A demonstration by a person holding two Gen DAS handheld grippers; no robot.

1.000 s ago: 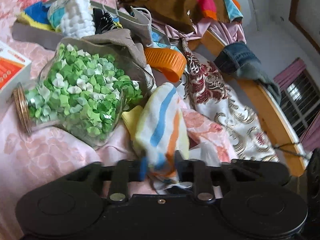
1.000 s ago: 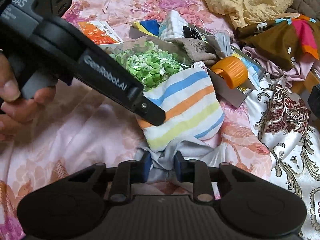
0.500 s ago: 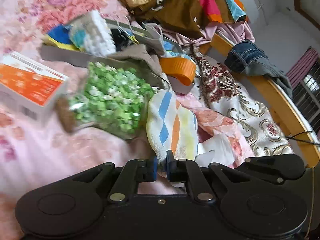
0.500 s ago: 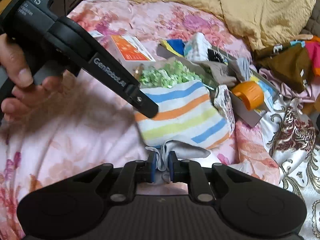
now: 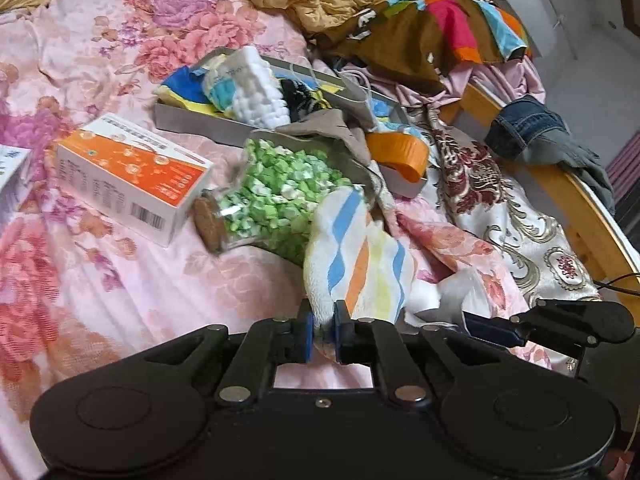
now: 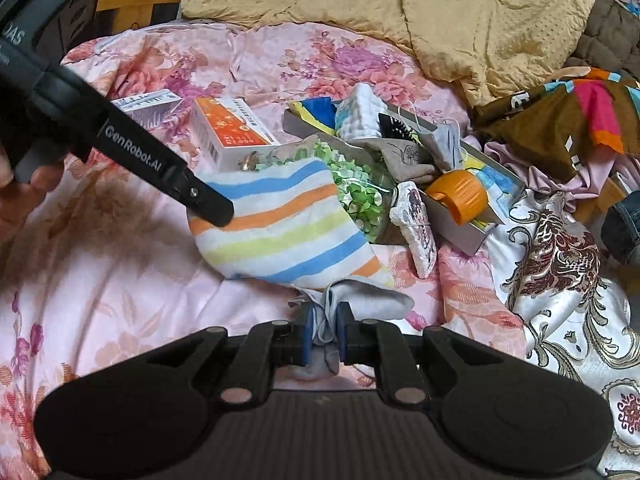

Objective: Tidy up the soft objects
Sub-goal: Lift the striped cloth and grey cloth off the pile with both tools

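- Two grippers pinch one striped towel (image 6: pixel 276 228) between them, over a pink floral bedspread (image 5: pixel 100 280).
- The left gripper (image 5: pixel 322 334) has just been closing its jaws, and its blue pads are now pressed together on a white corner of the towel, which stands up from them in a bunched fold.
- The right gripper (image 6: pixel 323 338) has also just been closing; its pads nip a grey-white edge of the same towel, near the camera.
- In the right wrist view the left gripper's black finger lies across the towel's upper left corner, with a person's hand (image 6: pixel 16 196) behind it at the frame's left edge.
- A corked glass jar (image 5: pixel 276 204) of green paper stars lies on its side just behind the towel, touching it.
- An orange-and-white box (image 5: pixel 132 178) sits left of the jar.
- A grey tray (image 5: pixel 180 120) behind holds a white knitted cloth (image 5: pixel 252 88) and other fabric; an orange cap (image 5: pixel 400 156) lies at its right end.
- A yellow blanket (image 6: pixel 480 20) lies crumpled along the far side.
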